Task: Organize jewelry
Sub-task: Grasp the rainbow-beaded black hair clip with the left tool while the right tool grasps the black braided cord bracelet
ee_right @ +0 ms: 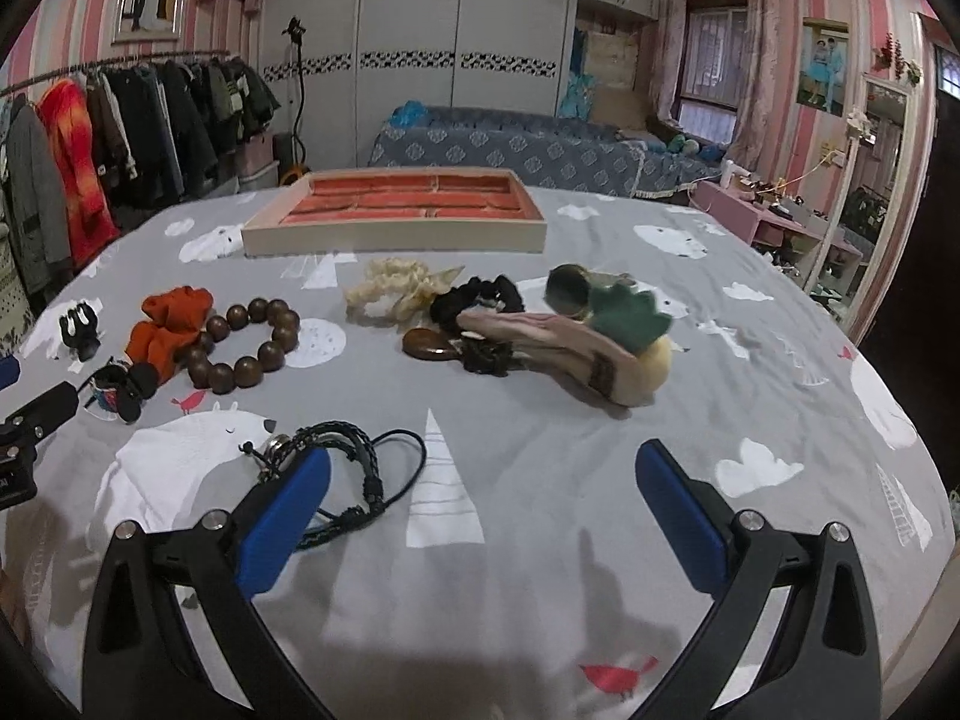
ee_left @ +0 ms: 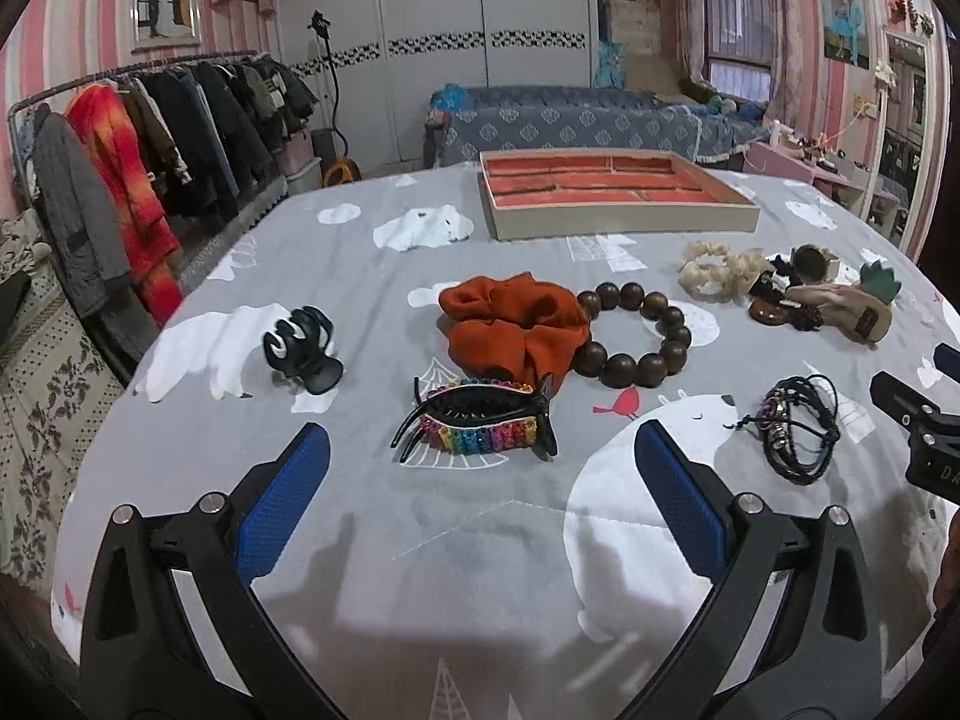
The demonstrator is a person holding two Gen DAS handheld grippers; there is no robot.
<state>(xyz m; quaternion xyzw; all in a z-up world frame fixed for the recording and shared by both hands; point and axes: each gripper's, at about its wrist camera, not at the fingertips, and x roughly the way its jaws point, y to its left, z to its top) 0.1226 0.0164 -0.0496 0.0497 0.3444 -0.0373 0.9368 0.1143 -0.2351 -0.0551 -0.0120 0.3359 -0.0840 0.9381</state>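
We log: left tool point(ee_left: 480, 462) open, empty; rainbow claw clip point(ee_left: 477, 423) just ahead, between fingers. Right tool point(ee_right: 483, 483) open, empty; black cord bracelets point(ee_right: 351, 474) touching left finger. Divided tray point(ee_right: 396, 213) far ahead, unfilled. Risk: cords snagging finger, dragged across bed point(ee_right: 540, 570); clip slipping from pinch.

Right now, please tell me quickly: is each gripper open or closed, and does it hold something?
Left gripper: open, holding nothing, above the bedspread.
Right gripper: open, holding nothing; its left finger is in front of the black cord bracelet.
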